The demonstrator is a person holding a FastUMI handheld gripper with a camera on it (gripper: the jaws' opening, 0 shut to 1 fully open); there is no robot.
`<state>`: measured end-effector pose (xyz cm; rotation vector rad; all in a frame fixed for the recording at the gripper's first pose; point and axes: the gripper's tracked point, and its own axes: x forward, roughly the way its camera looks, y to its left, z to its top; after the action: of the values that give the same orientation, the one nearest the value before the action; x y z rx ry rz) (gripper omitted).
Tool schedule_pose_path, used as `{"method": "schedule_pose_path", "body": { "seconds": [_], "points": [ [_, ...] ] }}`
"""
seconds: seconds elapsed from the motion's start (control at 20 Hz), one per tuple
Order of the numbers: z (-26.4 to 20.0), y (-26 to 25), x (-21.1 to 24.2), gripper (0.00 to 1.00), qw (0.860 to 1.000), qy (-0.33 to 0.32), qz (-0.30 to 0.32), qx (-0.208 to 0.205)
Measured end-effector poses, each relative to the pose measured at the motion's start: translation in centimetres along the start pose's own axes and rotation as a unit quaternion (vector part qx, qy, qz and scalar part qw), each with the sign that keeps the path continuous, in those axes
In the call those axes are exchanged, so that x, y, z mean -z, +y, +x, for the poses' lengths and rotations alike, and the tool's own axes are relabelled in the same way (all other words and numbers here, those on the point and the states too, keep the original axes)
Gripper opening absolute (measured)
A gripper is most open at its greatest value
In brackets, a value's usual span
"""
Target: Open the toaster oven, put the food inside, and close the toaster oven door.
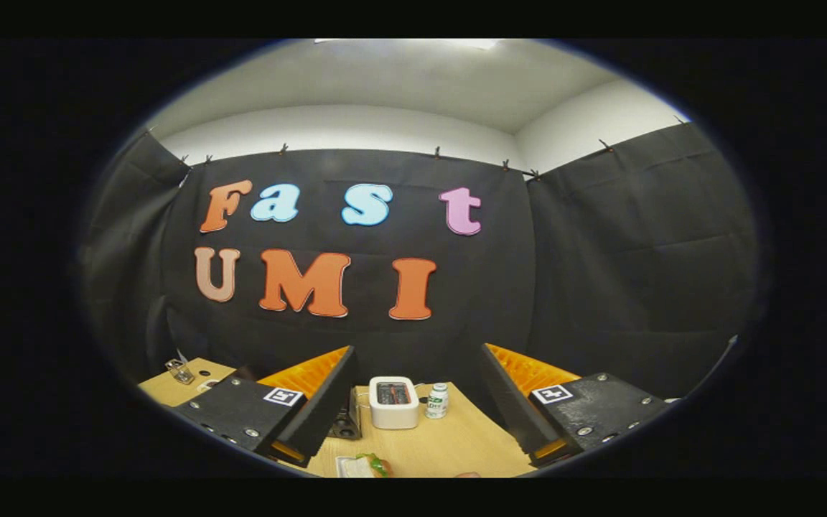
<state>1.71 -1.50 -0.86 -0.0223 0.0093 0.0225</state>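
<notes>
Tool (413, 424) spread wide and empty above light wooden counter (456, 445), small white box-shaped toaster oven (393, 403) beyond and between its fingers, green-topped food on a white plate (363, 466) nearer, small white bottle (437, 401) beside the oven.

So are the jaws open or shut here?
Open. The gripper holds nothing; its fingers stand wide apart, with the white appliance and small bottle beyond them.

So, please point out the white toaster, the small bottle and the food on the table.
white toaster (393, 411): gripper view, its front wall, beyond the open fingers.
small bottle (437, 402): gripper view, its labelled body, just beside the toaster.
food (373, 464): gripper view, its green top, on the table between the fingers.
</notes>
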Motion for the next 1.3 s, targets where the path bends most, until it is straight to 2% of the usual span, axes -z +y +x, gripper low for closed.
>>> {"method": "schedule_pose_path", "body": {
  "seconds": [0.2, 0.3, 0.45, 0.6, 0.85, 1.3],
  "points": [
    [0.6, -0.6, 4.1, 1.0, 0.999, 0.045, 0.02, -0.009],
    [0.7, 0.1, 7.4, 1.0, 0.995, 0.088, 0.042, -0.031],
    [0.8, 1.8, 11.7, 1.0, 0.98, 0.156, 0.098, -0.081],
    [2.0, 2.9, 15.0, 0.99, 0.966, 0.198, 0.14, -0.089],
    [4.9, 7.1, 17.9, 0.99, 0.97, 0.204, 0.103, -0.082],
    [9.2, 22.7, 22.8, 0.99, 0.975, 0.192, 0.06, -0.098]
  ]
}}
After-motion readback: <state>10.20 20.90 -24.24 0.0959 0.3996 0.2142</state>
